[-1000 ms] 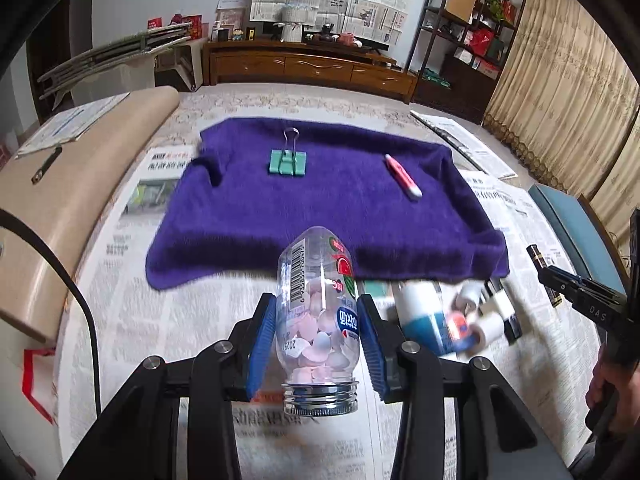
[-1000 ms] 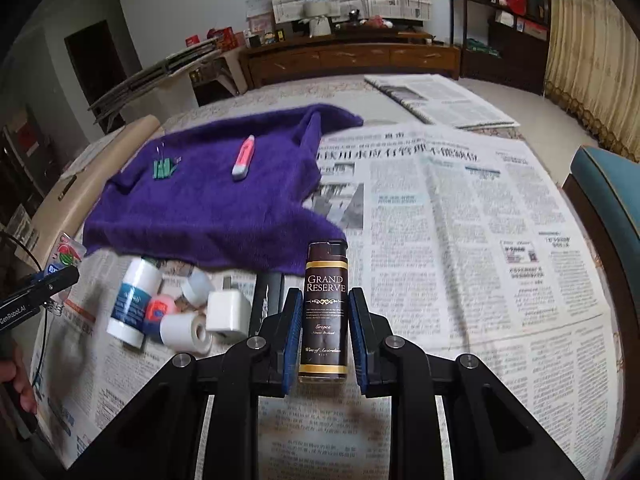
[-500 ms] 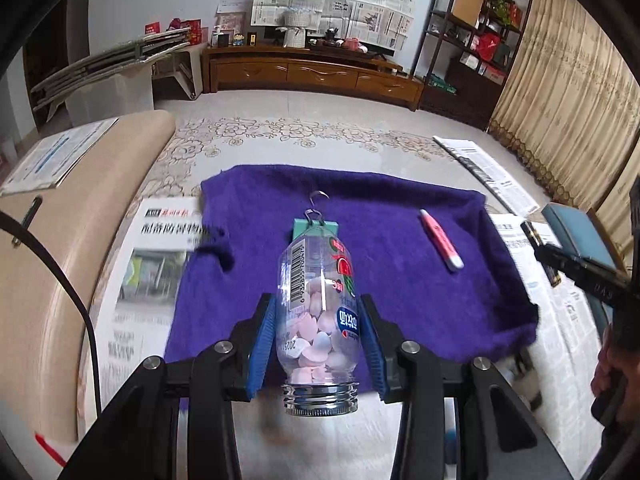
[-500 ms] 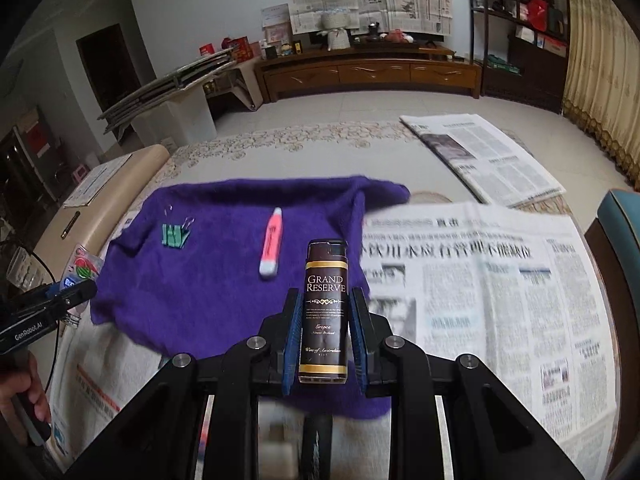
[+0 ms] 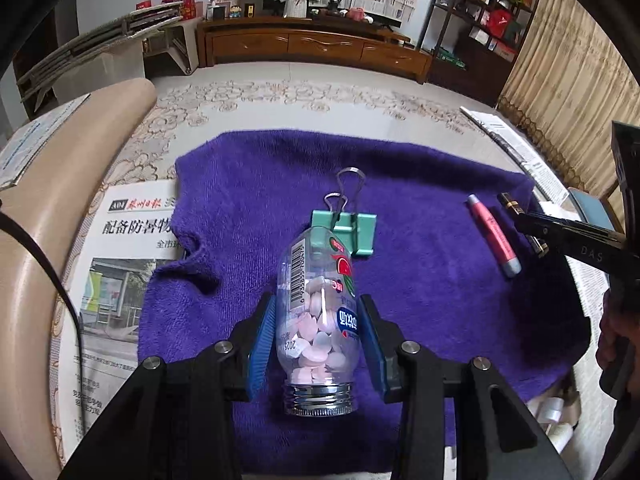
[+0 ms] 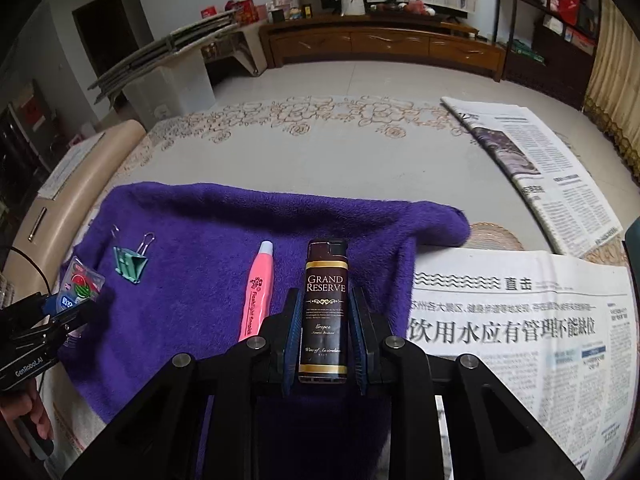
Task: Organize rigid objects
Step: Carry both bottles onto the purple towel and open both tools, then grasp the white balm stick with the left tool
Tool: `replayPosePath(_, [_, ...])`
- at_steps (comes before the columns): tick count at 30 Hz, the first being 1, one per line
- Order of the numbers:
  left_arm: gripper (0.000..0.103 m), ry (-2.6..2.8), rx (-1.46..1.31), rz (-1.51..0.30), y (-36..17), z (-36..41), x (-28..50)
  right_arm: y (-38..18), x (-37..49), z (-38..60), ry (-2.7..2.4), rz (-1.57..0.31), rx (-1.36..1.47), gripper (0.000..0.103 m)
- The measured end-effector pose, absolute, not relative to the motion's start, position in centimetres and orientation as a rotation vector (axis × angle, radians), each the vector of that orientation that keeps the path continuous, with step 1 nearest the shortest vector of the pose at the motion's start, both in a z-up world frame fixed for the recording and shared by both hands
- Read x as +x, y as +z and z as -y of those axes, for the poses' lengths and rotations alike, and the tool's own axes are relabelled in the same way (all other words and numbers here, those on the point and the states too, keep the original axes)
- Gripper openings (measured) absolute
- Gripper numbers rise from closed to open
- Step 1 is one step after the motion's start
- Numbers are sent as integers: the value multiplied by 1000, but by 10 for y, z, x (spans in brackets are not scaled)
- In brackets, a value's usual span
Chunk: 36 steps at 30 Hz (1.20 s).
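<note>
Left wrist: my left gripper [image 5: 318, 334] clamps candy bottle [image 5: 318, 312], cap toward me, over purple towel [image 5: 248, 216]. Clip [image 5: 347, 226] just beyond, pen [image 5: 494, 236] far right.

Right wrist: my right gripper [image 6: 323, 334] clamps lighter [image 6: 325, 312] over towel's right part [image 6: 240, 216], pen [image 6: 258, 292] just left.

Step, I judge: carrying both to towel. Next: lower each onto bare cloth beside row, then release.

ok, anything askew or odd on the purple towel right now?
Mostly the purple towel itself: its left edge is folded and bunched over the newspaper. The green binder clip and pink pen lie flat. No spills or damage visible.
</note>
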<state>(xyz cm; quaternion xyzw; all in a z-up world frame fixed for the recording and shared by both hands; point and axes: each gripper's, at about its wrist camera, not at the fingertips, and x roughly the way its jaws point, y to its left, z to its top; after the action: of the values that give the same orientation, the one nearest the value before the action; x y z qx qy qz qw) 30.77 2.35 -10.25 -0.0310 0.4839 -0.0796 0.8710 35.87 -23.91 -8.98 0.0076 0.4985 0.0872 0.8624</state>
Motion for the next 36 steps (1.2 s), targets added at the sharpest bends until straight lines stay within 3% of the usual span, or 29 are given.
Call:
replayPosePath(14, [40,-180,86,-1011,-106,-11,307,-110,362,217,231,-1084,-139,24])
replayPosePath(18, [59,-174,104,-1030,-106,-14,305,-110,358,219,267,-1075,-152,28])
replayPosePath(21, [59,-176,83,-1019,-101,-21,299,-106,354,223,305,-1087,-131,37])
replayPosePath(22, [60,-172,73,-1011,-97,-23,295,-103,351,223,293,-1084,-137,46])
replayPosePath(24, [68,-165,54,-988,-87,-27,287,-95,345,224,296,-1070,-115,54])
replayPosePath(26, [85,-163,45,-953,-75,-30,276,-82,333,226,313,-1038,-72,76])
replayPosePath(29, [103,-167,6,-905,-56,-29,254,-64,313,229,296,-991,-54,96])
replayPosePath(31, [103,-187,-18,-905,-48,-24,238,-54,295,232,292,-978,-25,103])
replayPosePath(36, [103,-256,-87,-939,-51,8,198,-45,241,252,305,-966,117,103])
